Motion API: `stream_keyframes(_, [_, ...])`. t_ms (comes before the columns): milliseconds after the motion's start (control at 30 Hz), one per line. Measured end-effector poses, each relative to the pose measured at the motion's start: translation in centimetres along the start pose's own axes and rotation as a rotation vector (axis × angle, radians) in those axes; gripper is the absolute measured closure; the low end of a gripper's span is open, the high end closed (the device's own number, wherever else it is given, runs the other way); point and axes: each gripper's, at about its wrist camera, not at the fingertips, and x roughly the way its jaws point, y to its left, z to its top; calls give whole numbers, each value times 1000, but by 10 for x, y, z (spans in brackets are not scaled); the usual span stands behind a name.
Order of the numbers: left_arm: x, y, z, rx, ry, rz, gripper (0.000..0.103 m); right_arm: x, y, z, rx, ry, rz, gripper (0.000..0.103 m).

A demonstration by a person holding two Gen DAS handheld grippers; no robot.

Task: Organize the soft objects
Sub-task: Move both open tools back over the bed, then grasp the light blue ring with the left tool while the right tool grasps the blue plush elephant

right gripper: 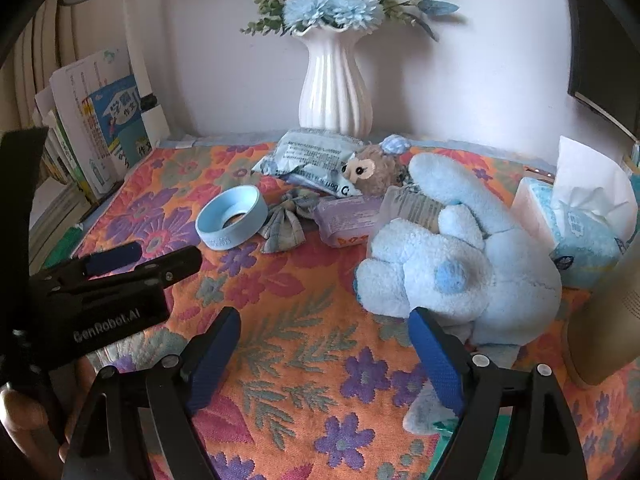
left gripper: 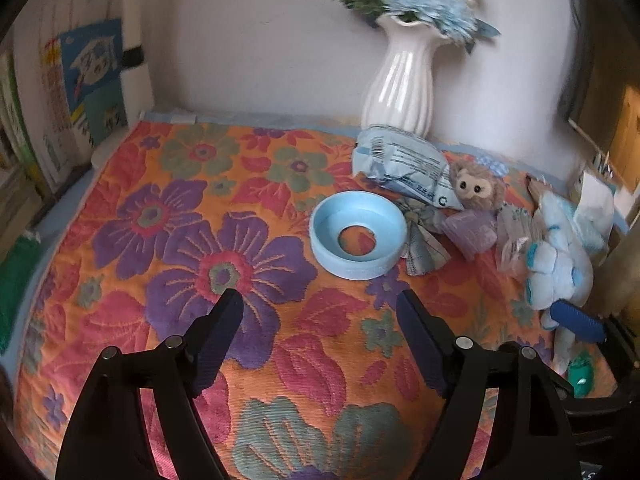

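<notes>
Just ahead of the vase (right gripper: 335, 80), the blue plush (right gripper: 452, 272) lies by the right gripper's (right gripper: 324, 344) right finger, jaws apart and empty; left gripper (left gripper: 320, 320) likewise spread.

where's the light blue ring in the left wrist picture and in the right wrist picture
Left wrist: the light blue ring lies at centre, just beyond the open fingers.
Right wrist: the ring lies left of centre, farther off.
Shared landmark: the white vase by the wall behind it.
</notes>
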Motion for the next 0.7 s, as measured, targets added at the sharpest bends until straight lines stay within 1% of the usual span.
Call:
stream_keyframes(100, [3, 13, 1, -70, 18, -42, 26, -7, -7, 1, 37, -19, 8, 19])
stream_keyframes(167, [5, 22, 1, -117, 41, -76, 26, -13, -14, 3, 73, -10, 27, 19])
stream_keyframes(233, [6, 26, 1, -139, 78, -99, 26, -21, -20, 4, 99, -8, 51, 18])
stream_keyframes(300, [0, 24, 3, -149, 102, -114, 26, -31, -27, 6, 110, -10, 44, 19])
stream_keyframes(333, [-3, 21, 6, -139, 111, -114, 26, -35, -30, 7, 109, -10, 29, 19])
stream_keyframes(400, [-10, 8, 19, -87, 121, -105, 25, -45, -41, 9, 110, -15, -1, 19])
stream_keyframes(433, [-12, -1, 28, -54, 116, -113, 18, -49, -45, 9, 116, -16, -18, 18])
stream_keyframes(467, [-10, -6, 34, -34, 115, -123, 13, -52, -53, 9, 128, -12, -51, 18])
stream_keyframes(500, [-5, -11, 40, -13, 118, -124, 12, -52, -60, 9, 141, -2, -72, 18])
stream_keyframes(533, [7, -17, 47, 17, 119, -91, 12, -52, -67, 8, 156, 10, -84, 18])
stream_keyframes(600, [31, -22, 52, 63, 123, -20, 13, -48, -81, 8, 194, 40, -65, 18])
stream_keyframes(633, [43, -24, 53, 82, 138, -4, 13, -46, -88, 8, 215, 54, -51, 18])
stream_keyframes(700, [60, -22, 51, 80, 163, -8, 13, -38, -96, 10, 262, 79, -21, 18])
